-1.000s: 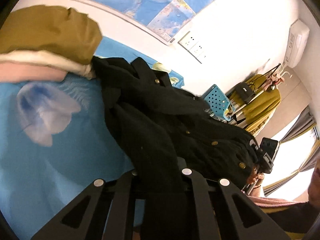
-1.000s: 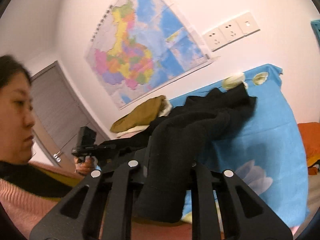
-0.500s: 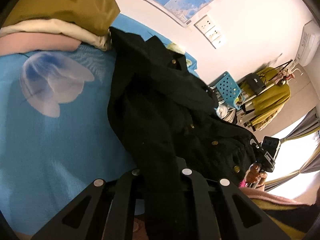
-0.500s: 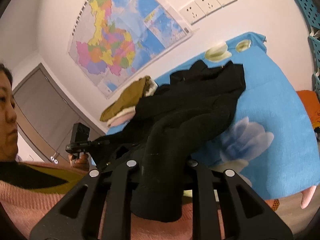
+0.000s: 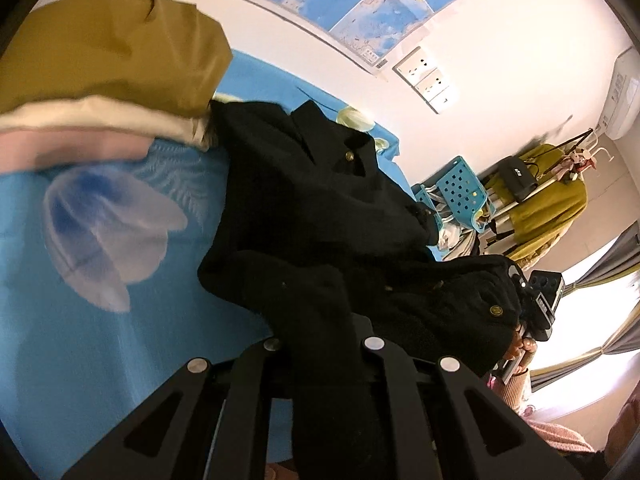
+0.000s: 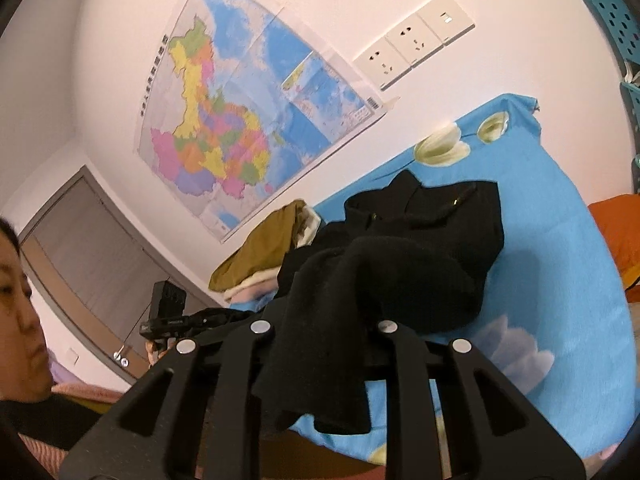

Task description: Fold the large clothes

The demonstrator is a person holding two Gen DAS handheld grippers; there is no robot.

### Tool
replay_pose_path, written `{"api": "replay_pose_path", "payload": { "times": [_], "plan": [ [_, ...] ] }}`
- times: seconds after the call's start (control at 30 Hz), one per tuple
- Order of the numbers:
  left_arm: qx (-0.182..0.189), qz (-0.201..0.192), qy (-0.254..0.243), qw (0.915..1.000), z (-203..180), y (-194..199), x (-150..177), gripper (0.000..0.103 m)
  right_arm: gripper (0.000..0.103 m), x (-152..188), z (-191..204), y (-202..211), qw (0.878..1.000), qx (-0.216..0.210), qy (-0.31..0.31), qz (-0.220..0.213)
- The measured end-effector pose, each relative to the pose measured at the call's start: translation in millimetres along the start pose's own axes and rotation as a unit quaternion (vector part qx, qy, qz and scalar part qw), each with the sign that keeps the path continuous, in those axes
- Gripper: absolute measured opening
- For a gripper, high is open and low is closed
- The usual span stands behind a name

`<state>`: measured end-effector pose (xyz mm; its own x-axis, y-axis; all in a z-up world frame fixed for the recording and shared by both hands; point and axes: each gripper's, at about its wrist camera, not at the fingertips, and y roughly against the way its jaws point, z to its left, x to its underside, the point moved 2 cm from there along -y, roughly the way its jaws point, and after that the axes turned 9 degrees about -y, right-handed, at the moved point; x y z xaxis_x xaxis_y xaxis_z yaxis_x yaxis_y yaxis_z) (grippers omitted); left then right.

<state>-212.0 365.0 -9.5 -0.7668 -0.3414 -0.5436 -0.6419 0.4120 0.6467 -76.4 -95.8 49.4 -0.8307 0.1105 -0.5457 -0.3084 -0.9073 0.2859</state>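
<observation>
Between the left gripper's point(image 5: 324, 344) pressed-together jaws runs a fold of the black coat point(image 5: 328, 208), pinched tight. At 6 o'clock in the right view, the right gripper point(image 6: 320, 328) also pinches coat cloth, its jaws only slightly parted. Most of the coat lies heaped on the blue sheet point(image 5: 80, 360), its top toward 12 o'clock, just beside a clothes stack point(image 5: 100, 80) at 10. Cloth hides both grippers' fingertips; the coat's hem is cut off below.
</observation>
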Motion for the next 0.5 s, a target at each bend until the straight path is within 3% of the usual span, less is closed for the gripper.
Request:
{"api": "replay_pose_path", "payload": {
  "times": [0.5],
  "plan": [
    [-0.033, 0.011, -0.017, 0.9992, -2.4, -10.2, -82.8, 0.008, 0.019, -79.9, -7.3, -48.0, 0.999, 0.028, -0.021, 0.003]
  ]
}}
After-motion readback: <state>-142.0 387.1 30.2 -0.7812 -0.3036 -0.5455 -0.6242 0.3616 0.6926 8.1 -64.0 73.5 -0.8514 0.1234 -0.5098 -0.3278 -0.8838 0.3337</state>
